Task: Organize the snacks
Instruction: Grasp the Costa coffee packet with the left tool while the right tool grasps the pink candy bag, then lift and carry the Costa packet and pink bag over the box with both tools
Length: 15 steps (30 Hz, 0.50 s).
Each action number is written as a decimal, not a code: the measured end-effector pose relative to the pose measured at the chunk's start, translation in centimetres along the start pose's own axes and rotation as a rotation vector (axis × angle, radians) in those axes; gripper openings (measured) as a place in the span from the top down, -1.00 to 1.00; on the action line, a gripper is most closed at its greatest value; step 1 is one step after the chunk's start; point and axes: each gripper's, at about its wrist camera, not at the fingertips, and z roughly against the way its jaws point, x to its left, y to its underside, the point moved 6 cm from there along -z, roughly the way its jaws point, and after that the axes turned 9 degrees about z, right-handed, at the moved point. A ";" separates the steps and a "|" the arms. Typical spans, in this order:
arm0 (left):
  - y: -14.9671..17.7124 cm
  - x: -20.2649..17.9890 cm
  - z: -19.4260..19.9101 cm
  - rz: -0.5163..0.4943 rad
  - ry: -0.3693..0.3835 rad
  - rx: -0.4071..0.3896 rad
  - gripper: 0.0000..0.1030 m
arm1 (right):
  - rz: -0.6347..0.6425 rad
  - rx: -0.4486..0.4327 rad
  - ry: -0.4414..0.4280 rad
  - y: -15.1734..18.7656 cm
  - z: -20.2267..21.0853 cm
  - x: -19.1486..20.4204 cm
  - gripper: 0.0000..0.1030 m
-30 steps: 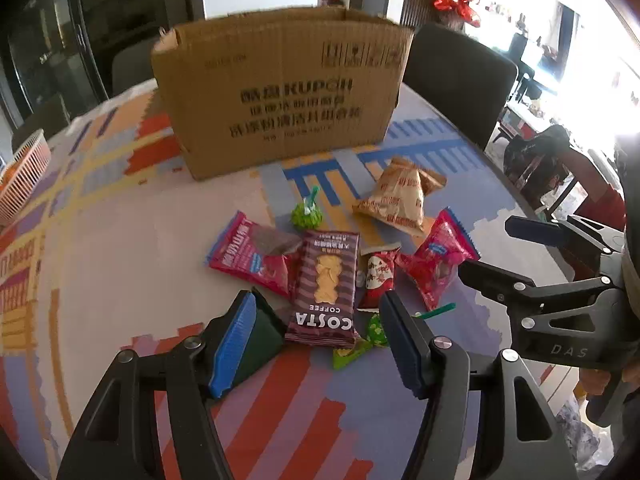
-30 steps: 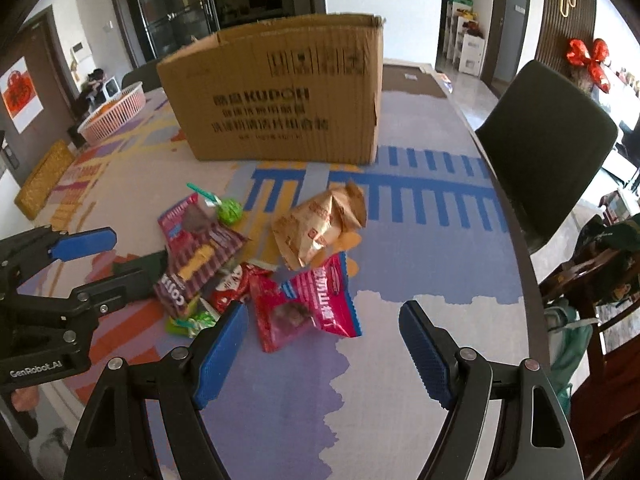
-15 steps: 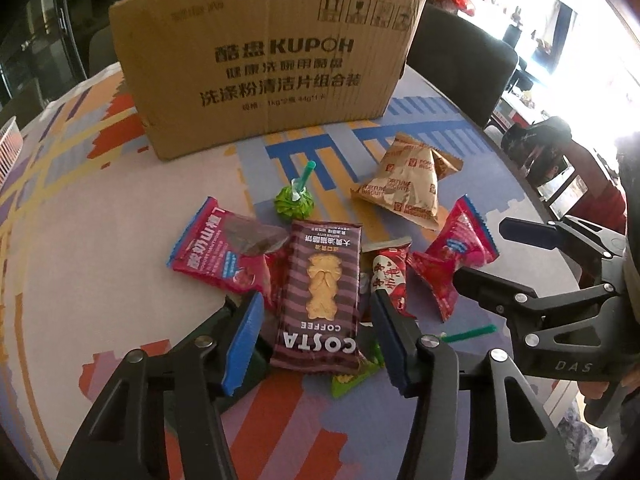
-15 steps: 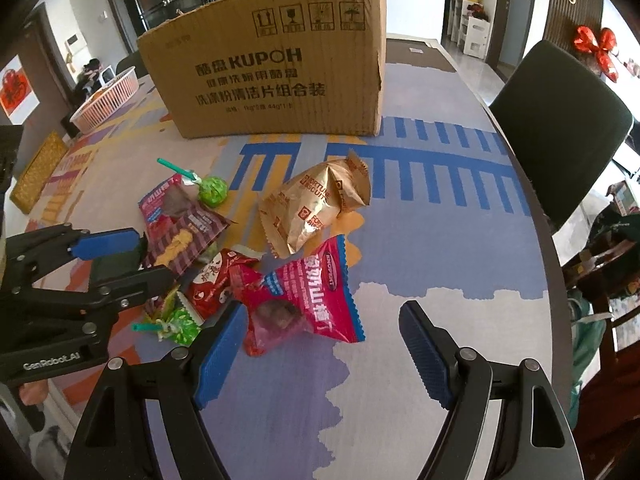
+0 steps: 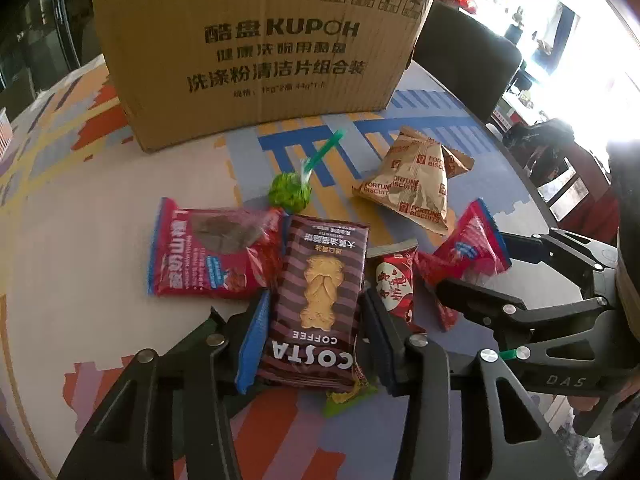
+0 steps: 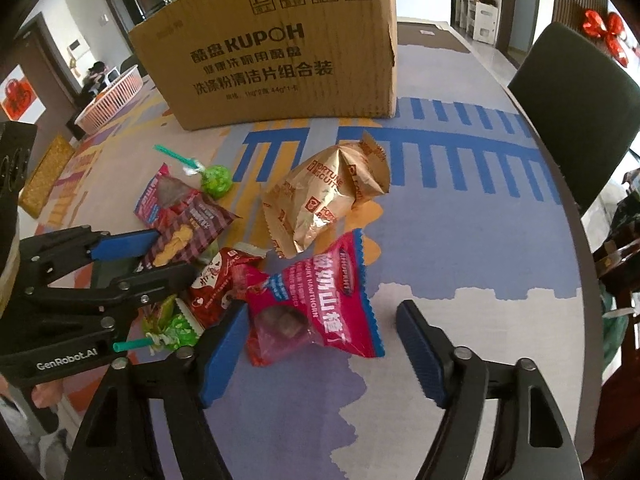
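Two grippers have come down onto the snack pile together over the last second, and both are now closing. The left gripper point(image 5: 312, 334) has dropped until its blue-padded fingers point(image 5: 251, 340) straddle the brown striped Costa Coffee biscuit packet point(image 5: 318, 304), which earlier lay well ahead of the tips. The pads sit right at the packet's long edges, but I cannot tell that they press yet, so I judge it not yet gripped.

Over on the right gripper point(image 6: 320, 348), the fingers point(image 6: 222, 350) have narrowed a little and now flank the pink hawthorn sweet bag point(image 6: 320, 308). The left pad is just beside the bag's clear end, while the right pad stands apart from its serrated edge. That bag lies flat on the patterned bench point(image 6: 460, 248), unlifted.

Every snack remains on the bench in front of the brown corrugated cardboard box point(image 5: 256, 44): the gold fortune biscuit pouch point(image 5: 416, 184), the green wrapped lollipop point(image 5: 290, 192), the second pink hawthorn bag point(image 5: 212, 254) and the small red sweet wrapper point(image 5: 394, 280).

Judging by this, the sorting has barely begun; both hands are settling into a first pick, probably bound for the box.
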 end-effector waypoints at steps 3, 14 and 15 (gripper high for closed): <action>0.2 0.1 -0.3 0.008 0.007 0.005 0.17 | 0.003 -0.009 -0.003 -0.2 -0.1 0.2 -0.28; 0.5 -0.3 0.7 0.009 -0.003 -0.028 0.24 | 0.019 -0.031 -0.006 -0.3 0.3 0.9 0.13; 0.4 -0.4 0.9 0.008 -0.005 -0.033 0.24 | 0.017 -0.032 -0.008 -0.3 0.4 0.8 0.16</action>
